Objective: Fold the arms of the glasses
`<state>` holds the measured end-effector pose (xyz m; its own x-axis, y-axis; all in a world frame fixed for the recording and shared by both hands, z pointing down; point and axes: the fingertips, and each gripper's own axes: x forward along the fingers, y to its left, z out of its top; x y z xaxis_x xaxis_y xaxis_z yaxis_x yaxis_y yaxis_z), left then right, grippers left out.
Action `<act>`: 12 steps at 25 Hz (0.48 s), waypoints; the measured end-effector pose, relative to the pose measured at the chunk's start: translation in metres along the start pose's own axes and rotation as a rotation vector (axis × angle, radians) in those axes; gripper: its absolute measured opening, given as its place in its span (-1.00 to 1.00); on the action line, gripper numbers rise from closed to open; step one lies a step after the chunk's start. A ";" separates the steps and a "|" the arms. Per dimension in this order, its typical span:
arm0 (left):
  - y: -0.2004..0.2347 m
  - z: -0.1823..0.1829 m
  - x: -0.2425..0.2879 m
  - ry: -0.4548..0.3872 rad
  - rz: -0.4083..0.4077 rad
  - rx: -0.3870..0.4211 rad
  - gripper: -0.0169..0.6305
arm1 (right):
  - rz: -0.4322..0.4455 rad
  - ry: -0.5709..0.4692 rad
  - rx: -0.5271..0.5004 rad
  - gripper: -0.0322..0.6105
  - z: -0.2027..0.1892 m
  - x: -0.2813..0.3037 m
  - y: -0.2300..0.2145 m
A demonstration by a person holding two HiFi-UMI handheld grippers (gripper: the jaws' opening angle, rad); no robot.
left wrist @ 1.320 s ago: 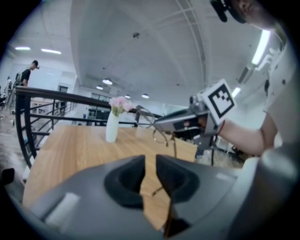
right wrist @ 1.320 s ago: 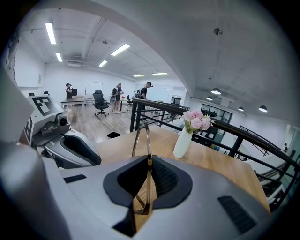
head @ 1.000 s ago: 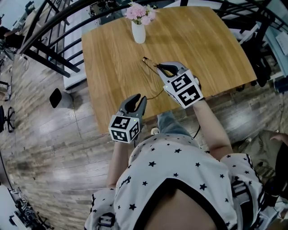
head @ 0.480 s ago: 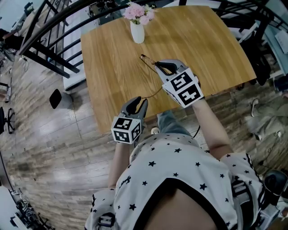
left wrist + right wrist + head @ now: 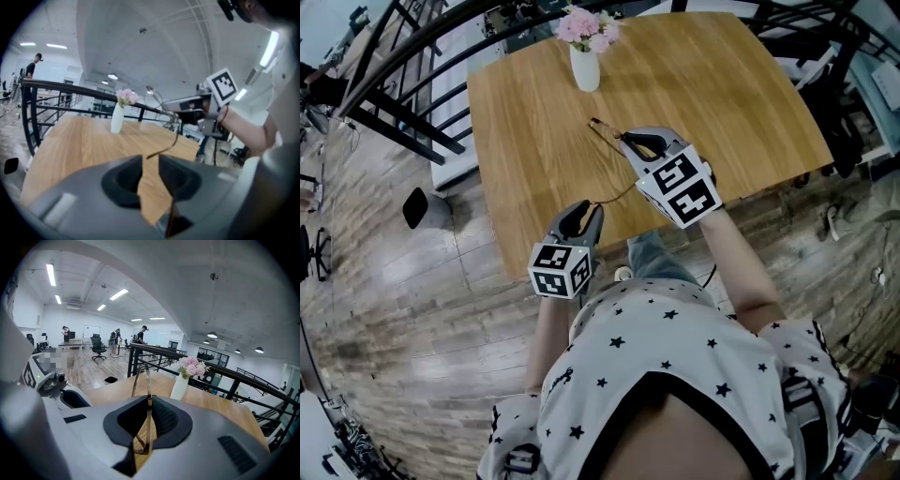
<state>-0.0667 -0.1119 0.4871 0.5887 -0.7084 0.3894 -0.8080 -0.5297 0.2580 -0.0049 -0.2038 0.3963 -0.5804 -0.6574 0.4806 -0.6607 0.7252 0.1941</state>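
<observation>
Thin gold-wire glasses [image 5: 609, 134] hang above the wooden table [image 5: 525, 112], with my right gripper [image 5: 630, 141] shut on their front. In the right gripper view the rim [image 5: 140, 376] stands upright between the pressed pads. One arm [image 5: 623, 195] of the glasses trails down toward my left gripper [image 5: 581, 214], which is open. In the left gripper view the arm's curved tip [image 5: 159, 151] lies just over the gap between the jaws, and the pads are not pressing on it. The other arm [image 5: 598, 126] points toward the vase.
A white vase of pink flowers [image 5: 586, 66] stands at the table's far edge, also seen as the vase [image 5: 180, 385] in the right gripper view. A black railing [image 5: 403, 112] runs along the left. Both grippers hover near the table's front edge, over the person's lap.
Hardly anything differs: both grippers and the glasses keep their places, and the arm's tip stays at the left gripper's jaws.
</observation>
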 end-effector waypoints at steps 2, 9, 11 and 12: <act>0.002 0.001 0.000 -0.005 0.004 -0.004 -0.64 | -0.001 0.001 0.000 -0.83 -0.001 0.000 0.000; 0.010 0.006 -0.002 -0.021 0.032 -0.018 -0.64 | 0.007 0.017 -0.003 -0.83 -0.009 0.001 0.005; 0.013 0.009 -0.002 -0.028 0.042 -0.023 -0.64 | 0.012 0.023 -0.005 -0.83 -0.011 0.002 0.007; 0.014 0.011 -0.003 -0.032 0.046 -0.026 -0.64 | 0.015 0.025 -0.005 -0.83 -0.012 0.002 0.008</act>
<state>-0.0796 -0.1227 0.4800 0.5512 -0.7465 0.3728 -0.8342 -0.4844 0.2634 -0.0056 -0.1967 0.4091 -0.5776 -0.6413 0.5050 -0.6499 0.7356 0.1909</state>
